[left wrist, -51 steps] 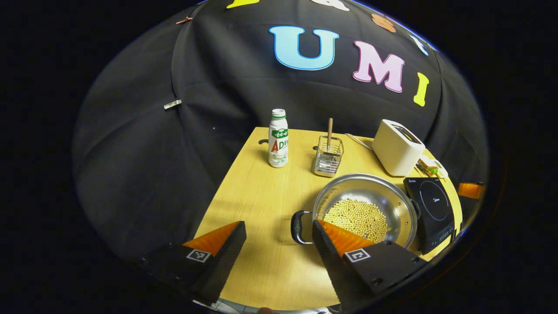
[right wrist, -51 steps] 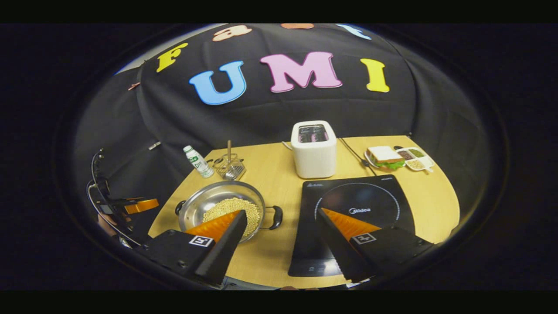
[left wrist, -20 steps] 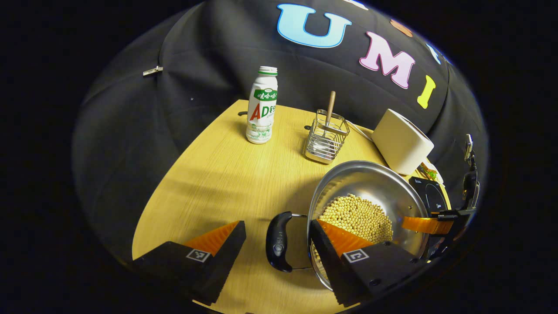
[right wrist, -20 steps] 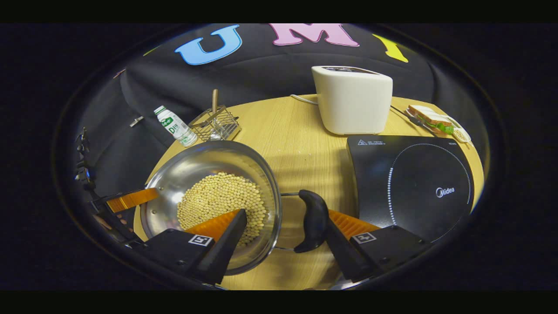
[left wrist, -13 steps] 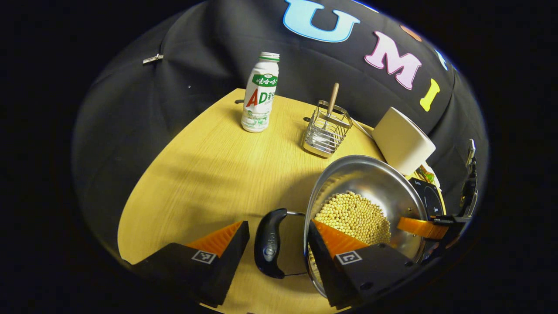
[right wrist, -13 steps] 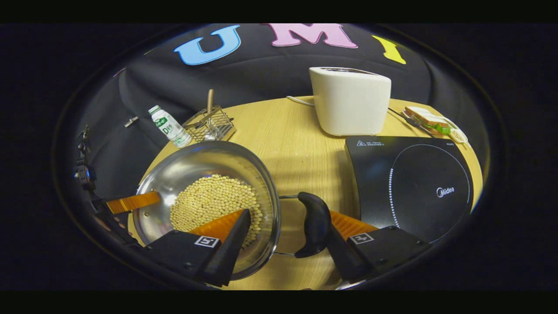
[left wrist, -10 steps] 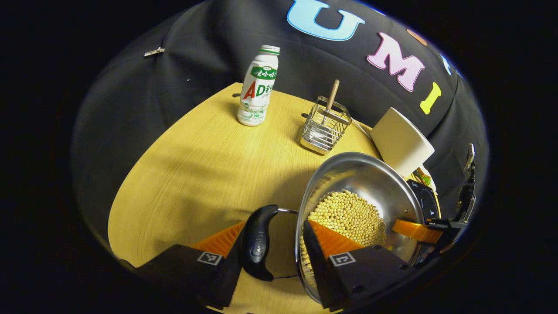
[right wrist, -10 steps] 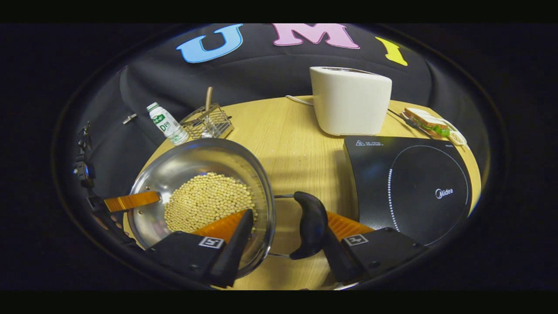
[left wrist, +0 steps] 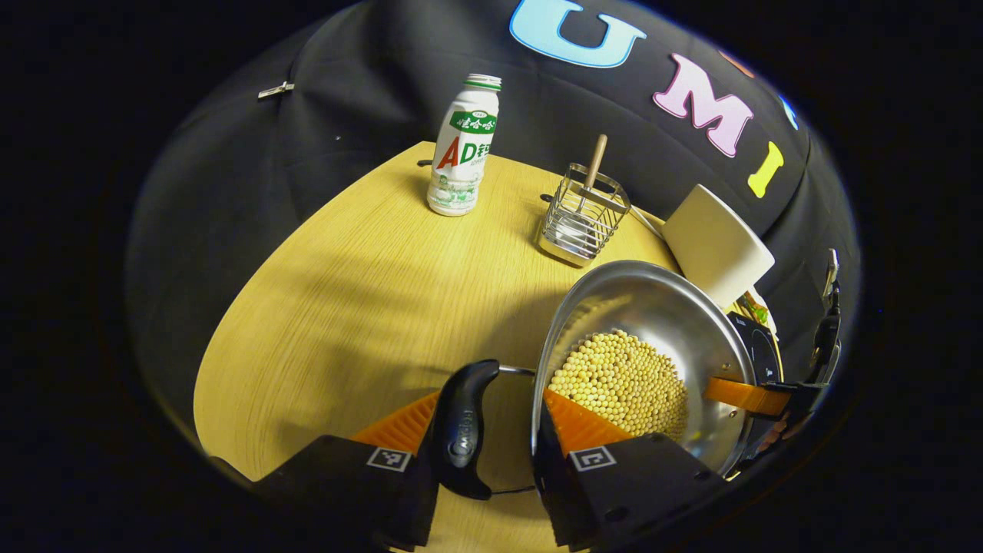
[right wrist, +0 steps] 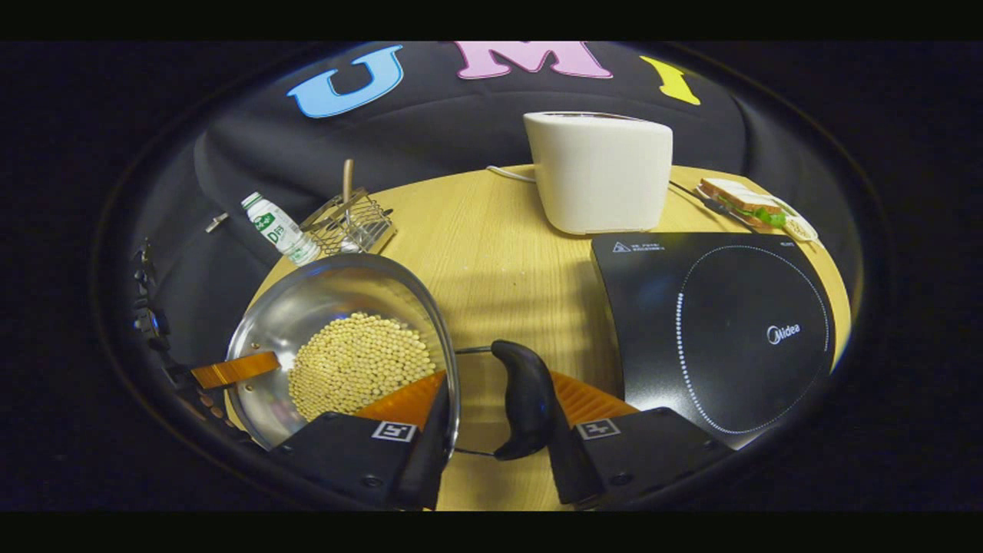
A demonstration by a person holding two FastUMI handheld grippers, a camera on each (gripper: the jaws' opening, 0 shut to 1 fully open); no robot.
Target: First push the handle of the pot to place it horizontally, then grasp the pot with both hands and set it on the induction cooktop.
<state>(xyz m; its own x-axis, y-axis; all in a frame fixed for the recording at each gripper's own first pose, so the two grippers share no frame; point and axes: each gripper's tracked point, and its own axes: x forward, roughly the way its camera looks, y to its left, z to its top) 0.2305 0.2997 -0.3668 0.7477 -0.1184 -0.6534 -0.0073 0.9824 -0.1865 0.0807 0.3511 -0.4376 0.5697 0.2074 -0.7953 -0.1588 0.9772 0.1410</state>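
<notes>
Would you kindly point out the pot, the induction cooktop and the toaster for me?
pot (right wrist: 307,307), right gripper view, on its bare inner wall.
induction cooktop (right wrist: 729,322), right gripper view, on its glass top.
toaster (right wrist: 599,184), right gripper view, on its front face.

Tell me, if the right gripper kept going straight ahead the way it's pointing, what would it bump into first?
Probably the pot itself. The right gripper has its jaws around the pot's black side handle, so going on it would likely meet that handle, then bare table. Depth is hard to judge in this view.
</notes>
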